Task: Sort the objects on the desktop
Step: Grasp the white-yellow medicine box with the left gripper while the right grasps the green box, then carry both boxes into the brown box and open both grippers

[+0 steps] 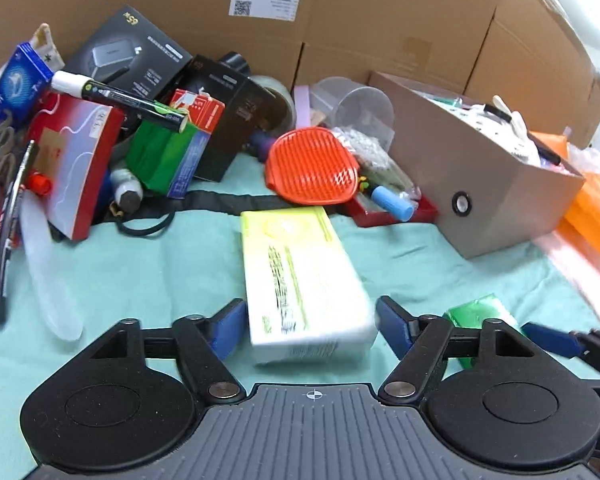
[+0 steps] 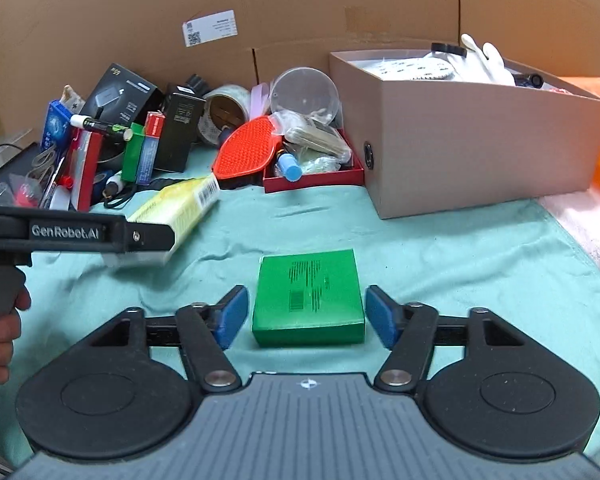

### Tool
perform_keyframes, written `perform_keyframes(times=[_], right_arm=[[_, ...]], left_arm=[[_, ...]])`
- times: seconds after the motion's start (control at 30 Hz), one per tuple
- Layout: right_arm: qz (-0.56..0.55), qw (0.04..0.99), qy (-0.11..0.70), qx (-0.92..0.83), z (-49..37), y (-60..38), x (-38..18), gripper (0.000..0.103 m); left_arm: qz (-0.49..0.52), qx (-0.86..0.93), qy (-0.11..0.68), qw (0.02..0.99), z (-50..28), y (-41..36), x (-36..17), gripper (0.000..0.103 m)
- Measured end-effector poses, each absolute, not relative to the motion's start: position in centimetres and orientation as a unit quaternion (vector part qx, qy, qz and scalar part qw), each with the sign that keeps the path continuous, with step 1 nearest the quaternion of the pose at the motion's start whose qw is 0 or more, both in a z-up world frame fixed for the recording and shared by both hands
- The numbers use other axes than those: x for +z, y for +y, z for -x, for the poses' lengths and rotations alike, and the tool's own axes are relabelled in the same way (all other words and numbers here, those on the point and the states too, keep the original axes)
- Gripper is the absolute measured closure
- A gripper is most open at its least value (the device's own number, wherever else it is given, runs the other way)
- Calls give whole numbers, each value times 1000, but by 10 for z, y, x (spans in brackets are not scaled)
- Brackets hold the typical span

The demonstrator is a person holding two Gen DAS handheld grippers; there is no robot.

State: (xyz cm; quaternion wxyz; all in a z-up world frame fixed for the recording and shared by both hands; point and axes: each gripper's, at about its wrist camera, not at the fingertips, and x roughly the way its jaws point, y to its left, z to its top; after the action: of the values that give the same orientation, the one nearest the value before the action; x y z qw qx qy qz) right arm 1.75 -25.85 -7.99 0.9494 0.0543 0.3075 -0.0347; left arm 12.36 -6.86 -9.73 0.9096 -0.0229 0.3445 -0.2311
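A pale yellow-green box (image 1: 304,280) lies on the green cloth between the fingers of my left gripper (image 1: 311,326), which is open with a small gap on each side. The box also shows in the right wrist view (image 2: 176,212), partly behind the left gripper's body. A small green box (image 2: 309,298) lies flat on the cloth between the fingers of my right gripper (image 2: 306,316), which is open and apart from it. The green box's corner shows in the left wrist view (image 1: 480,312).
A grey cardboard box (image 2: 480,140) full of items stands at the right. A clutter pile sits at the back left: orange paddle (image 1: 312,166), red tray (image 2: 312,178), black boxes (image 1: 128,52), red box (image 1: 76,168), marker (image 1: 120,100), tape roll (image 2: 226,112). Cardboard walls stand behind.
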Motion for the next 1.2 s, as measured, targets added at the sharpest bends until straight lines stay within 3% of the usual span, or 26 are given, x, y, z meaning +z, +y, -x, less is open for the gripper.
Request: perform_keyframes(times=[0.33, 0.37, 0.43, 0.6, 0.97, 1.2], right_arm=[[-37, 945, 321, -41, -28, -257, -95, 28], [-31, 947, 316, -43, -28, -257, -97, 30], [-25, 949, 312, -38, -28, -257, -96, 37], [-43, 949, 312, -18, -25, -266, -86, 38], [-18, 987, 145, -66, -18, -326, 14, 38], [-16, 984, 117, -137, -64, -386, 27, 38]], left_arm=[[-22, -207, 343, 916, -135, -95, -107, 13], [-25, -208, 344, 915, -136, -96, -109, 15], [-50, -197, 335, 920, -137, -102, -109, 33], [-39, -221, 333, 916, -134, -104, -93, 35], [36, -320, 214, 922, -137, -166, 26, 35], [61, -333, 217, 916, -194, -245, 38, 35]])
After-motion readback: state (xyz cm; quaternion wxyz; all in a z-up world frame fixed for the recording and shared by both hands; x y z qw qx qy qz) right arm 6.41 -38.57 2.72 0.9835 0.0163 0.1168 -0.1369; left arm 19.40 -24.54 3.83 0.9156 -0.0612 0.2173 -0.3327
